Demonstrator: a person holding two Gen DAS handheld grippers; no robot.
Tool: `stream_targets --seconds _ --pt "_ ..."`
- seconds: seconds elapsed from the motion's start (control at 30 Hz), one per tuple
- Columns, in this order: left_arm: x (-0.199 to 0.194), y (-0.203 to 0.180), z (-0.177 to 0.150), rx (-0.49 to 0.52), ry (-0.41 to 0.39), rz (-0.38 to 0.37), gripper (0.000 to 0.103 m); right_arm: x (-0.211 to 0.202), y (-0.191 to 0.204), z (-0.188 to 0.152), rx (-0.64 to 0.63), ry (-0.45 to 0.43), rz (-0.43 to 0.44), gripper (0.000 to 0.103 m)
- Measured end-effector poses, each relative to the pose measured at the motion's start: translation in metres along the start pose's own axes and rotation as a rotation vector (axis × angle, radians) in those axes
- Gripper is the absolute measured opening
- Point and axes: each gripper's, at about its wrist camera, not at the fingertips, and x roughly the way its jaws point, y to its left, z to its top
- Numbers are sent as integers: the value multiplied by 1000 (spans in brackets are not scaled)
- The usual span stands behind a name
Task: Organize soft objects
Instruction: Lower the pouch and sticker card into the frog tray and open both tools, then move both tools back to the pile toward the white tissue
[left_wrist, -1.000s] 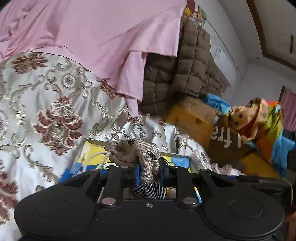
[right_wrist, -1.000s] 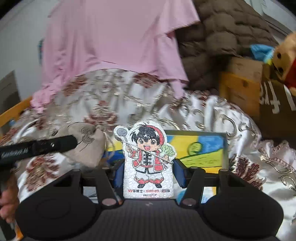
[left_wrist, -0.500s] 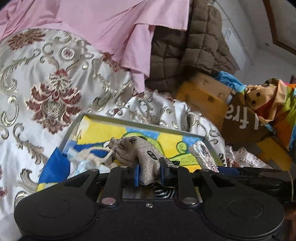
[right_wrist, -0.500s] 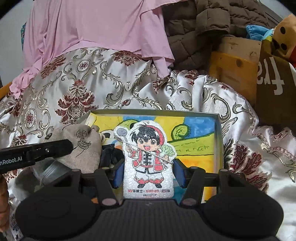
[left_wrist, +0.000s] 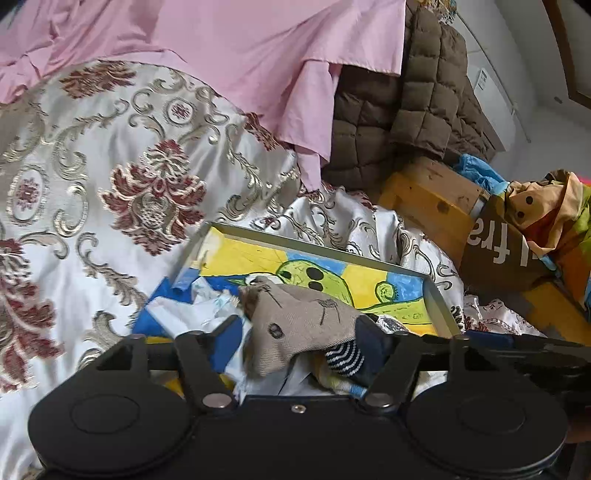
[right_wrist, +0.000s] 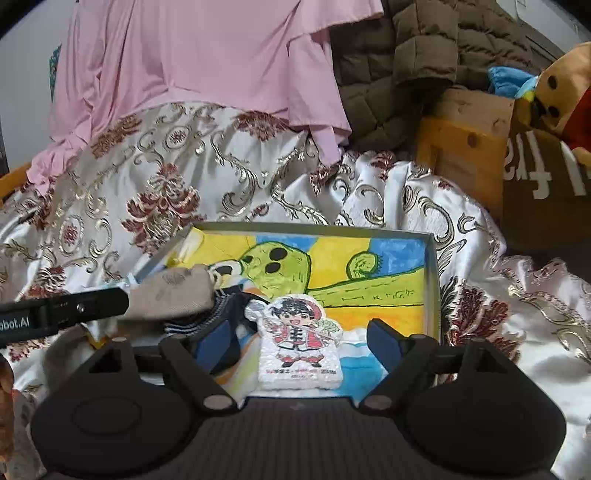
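Your left gripper (left_wrist: 299, 332) has its fingers spread now, the beige pouch (left_wrist: 299, 325) lying loose between them on the pile in the tray (left_wrist: 314, 245). Your right gripper (right_wrist: 304, 339) is spread too, and the cartoon pad (right_wrist: 300, 350) has dropped flat onto the tray floor between them. Both were clamped half a second ago. The striped sock (left_wrist: 345, 356) is mostly buried under the pouch.

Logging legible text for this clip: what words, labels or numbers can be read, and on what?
"bot.AI", cut off at the frame edge: left gripper.
"fra", partly hidden: brown bag.
Red and dark print under the cartoon boy: foam sticker, too blurred to read.
Wall label: too small.
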Motion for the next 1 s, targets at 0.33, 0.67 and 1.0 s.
stream_targets --seconds 0.33,0.67,1.0 --pt "-59 0 -22 33 -54 74 88 -52 24 -16 -28 -55 27 101" --pt "-124 2 -62 37 -94 110 98 -95 51 -47 -77 -80 47 103" --pt "-163 5 -91 43 -89 146 101 -123 70 -75 -96 -82 47 103"
